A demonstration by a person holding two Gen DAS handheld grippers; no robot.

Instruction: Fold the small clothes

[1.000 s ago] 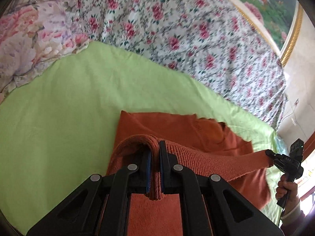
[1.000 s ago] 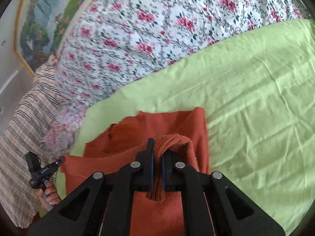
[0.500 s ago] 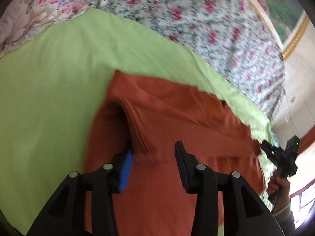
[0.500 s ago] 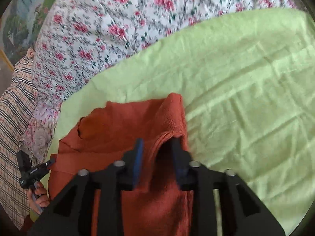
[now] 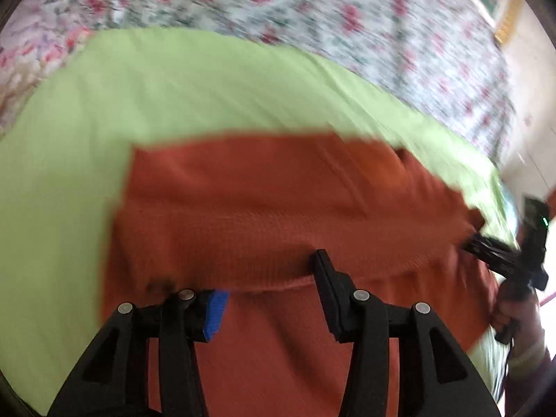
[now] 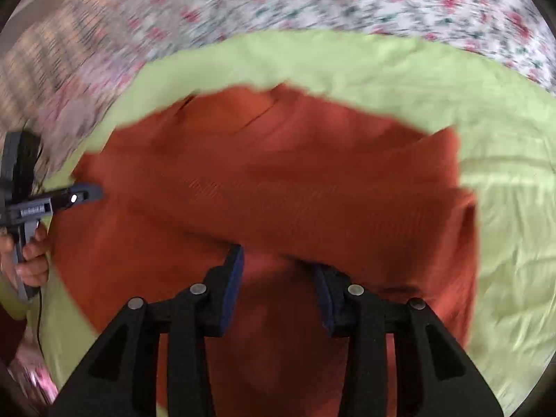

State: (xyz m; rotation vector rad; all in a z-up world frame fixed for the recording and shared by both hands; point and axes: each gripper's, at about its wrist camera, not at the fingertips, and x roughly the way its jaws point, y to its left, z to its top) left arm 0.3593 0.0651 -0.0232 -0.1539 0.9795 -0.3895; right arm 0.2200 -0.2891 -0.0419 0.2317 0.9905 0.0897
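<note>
A rust-orange knit garment [image 5: 278,201] lies folded on a light green sheet [image 5: 173,87]. Its ribbed hem band runs across it just beyond my fingers. My left gripper [image 5: 269,278] hovers over the near fabric, its jaws opening, with nothing pinched between the pads. In the right wrist view the same garment [image 6: 278,173] fills the middle. My right gripper [image 6: 278,260] is open above it, its pads apart from the cloth fold. Each view shows the other gripper at the garment's far side: the right one [image 5: 500,253] and the left one [image 6: 80,194], each held by a hand.
The green sheet [image 6: 504,139] is spread over a bed with a floral quilt [image 5: 347,17] behind it. A plaid cloth [image 6: 52,52] lies at the far left of the right wrist view. A wall with a gold picture frame [image 5: 504,24] stands past the bed. Both views are motion-blurred.
Both grippers were shut on the garment's ribbed hem a second ago. They have let go and opened, the hem now lies folded across the garment, and both have drawn back and lower.
</note>
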